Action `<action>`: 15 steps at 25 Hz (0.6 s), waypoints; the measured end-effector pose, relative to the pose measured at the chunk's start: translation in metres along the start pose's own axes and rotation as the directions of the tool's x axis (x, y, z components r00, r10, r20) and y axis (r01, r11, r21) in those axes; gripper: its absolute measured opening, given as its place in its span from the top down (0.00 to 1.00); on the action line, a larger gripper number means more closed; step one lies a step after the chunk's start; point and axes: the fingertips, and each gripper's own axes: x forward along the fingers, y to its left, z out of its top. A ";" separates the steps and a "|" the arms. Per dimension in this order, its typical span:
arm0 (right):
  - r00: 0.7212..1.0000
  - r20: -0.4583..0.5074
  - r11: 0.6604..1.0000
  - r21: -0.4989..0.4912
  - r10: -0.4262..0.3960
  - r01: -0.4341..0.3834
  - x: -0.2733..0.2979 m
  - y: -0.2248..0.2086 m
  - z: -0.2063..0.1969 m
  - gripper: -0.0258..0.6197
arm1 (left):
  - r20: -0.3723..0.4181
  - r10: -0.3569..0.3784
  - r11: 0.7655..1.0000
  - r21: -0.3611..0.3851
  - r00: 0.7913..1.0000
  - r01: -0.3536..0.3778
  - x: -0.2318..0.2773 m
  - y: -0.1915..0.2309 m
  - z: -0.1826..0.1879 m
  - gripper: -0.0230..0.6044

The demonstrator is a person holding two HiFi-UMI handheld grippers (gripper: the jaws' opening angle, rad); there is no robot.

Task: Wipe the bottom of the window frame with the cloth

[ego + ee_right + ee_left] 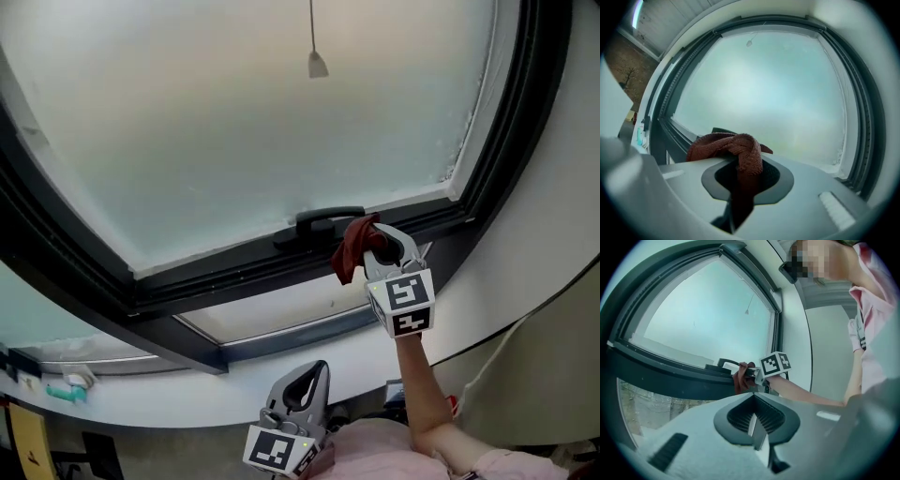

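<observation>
The cloth [743,152] is a rough, ribbed weave; the window frame [230,270] looks dark, smooth and matt, its glass [234,122] frosted.

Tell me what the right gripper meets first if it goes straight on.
Probably the window handle on the bottom frame: the cloth in the right gripper is beside it. Depth is unclear; the frosted pane lies beyond.

Diffuse daylight through frosted pane [234,122], soft shadows, fisheye-warped edges, dark vignetted corners
</observation>
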 end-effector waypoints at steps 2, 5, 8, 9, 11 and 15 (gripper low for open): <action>0.998 -0.066 1.000 0.011 0.000 0.001 0.014 -0.004 -0.008 0.87 | 0.037 0.027 0.999 -0.017 0.999 -0.027 -0.002 0.002 0.004 0.97; 0.993 -0.117 1.000 0.027 -0.009 0.013 0.024 -0.005 -0.017 0.87 | 0.044 0.048 0.999 -0.026 0.998 -0.046 -0.005 0.004 0.003 0.97; 0.990 -0.136 0.997 -0.069 -0.036 0.026 0.030 -0.001 -0.017 0.87 | 0.041 0.044 0.999 -0.022 0.998 -0.044 -0.003 0.003 0.003 0.97; 0.988 -0.151 0.992 -0.121 -0.045 0.026 0.031 0.000 -0.017 0.88 | 0.039 0.041 0.999 -0.019 0.998 -0.041 -0.003 0.003 0.003 0.97; 0.983 -0.180 0.984 -0.179 -0.047 0.014 0.036 0.001 -0.015 0.88 | 0.037 0.034 0.999 -0.013 0.999 -0.034 -0.001 0.001 0.004 0.97; 0.979 -0.203 0.983 -0.171 0.030 -0.066 0.040 0.004 -0.016 0.88 | 0.034 0.022 1.000 -0.003 0.999 -0.022 0.002 -0.001 0.005 0.97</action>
